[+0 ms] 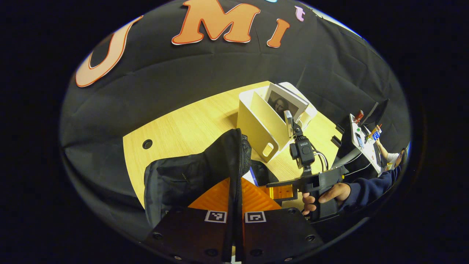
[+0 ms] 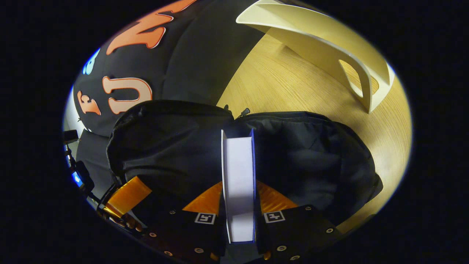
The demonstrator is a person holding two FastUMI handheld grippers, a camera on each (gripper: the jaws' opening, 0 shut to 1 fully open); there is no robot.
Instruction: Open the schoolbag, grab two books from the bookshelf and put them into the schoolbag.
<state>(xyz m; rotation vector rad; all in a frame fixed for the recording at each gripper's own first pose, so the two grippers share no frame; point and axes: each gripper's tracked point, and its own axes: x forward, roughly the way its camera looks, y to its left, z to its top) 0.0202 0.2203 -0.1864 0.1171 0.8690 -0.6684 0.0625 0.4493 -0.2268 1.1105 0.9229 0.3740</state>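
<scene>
Between our right gripper's fingers we clamp a book, its far end inside the open schoolbag. Our left gripper pinches the schoolbag's edge. Beyond it, the bookshelf holds another book.

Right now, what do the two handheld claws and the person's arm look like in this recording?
Each claw has two flat dark plates studded with round screws, each bearing a square black-and-white marker: the left claw, the right claw. In the left gripper view, the right claw has a black pistol-style handle, a small black camera on a post and thin cables. The person wears a dark navy sleeve.
</scene>
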